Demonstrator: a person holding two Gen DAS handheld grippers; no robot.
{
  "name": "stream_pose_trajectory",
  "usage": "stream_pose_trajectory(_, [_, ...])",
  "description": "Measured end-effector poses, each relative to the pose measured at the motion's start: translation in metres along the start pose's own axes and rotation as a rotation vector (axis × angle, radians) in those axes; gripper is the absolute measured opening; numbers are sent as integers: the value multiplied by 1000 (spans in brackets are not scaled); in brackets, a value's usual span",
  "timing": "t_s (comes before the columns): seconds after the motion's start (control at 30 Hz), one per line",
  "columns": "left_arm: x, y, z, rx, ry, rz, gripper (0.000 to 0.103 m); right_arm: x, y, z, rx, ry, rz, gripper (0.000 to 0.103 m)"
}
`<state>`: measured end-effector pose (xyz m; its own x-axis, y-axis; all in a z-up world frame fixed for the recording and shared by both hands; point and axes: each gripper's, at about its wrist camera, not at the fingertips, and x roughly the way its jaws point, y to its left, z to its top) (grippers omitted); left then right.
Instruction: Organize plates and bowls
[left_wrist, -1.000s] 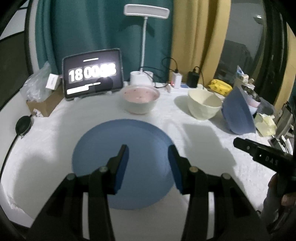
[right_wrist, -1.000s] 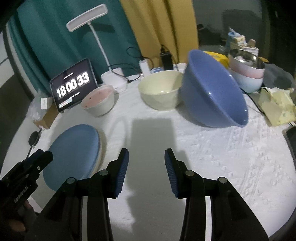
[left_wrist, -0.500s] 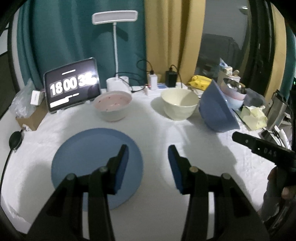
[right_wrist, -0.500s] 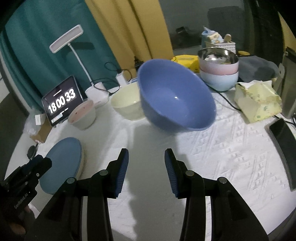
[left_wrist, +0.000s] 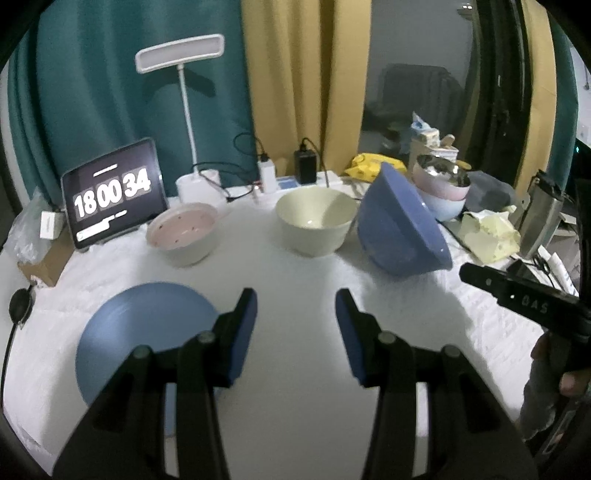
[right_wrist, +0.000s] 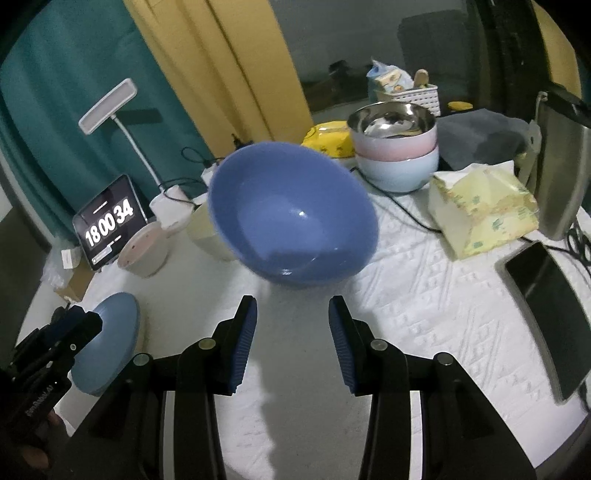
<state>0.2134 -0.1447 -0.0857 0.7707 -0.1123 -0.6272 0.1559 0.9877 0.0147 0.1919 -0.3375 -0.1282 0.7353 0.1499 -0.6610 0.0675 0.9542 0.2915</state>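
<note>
A large blue bowl sits tilted on the white table, just beyond my right gripper, which is open and empty. From the left wrist, that blue bowl is at the right, with a cream bowl and a pink-lined bowl to its left. A blue plate lies flat at the lower left, partly behind my left gripper, which is open and holds nothing. Stacked pink and pale blue bowls with a steel bowl on top stand at the back right.
A tablet clock, a desk lamp and chargers with cables line the back edge. A yellow tissue pack and a dark phone lie at the right. The other gripper shows at the right edge.
Both grippers have swung to the right across the table. The blue plate has slid to the left of the left view, and the blue bowl now sits centred ahead of the right gripper.
</note>
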Motion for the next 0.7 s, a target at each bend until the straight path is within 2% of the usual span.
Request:
stream_pose_trajectory(0.3, [13, -27, 18, 28, -20, -34, 46, -2, -24, 16, 4, -20, -18, 42])
stream_pose_trajectory(0.7, [35, -58, 39, 66, -47, -86, 46, 18, -46, 33, 19, -14, -33, 42])
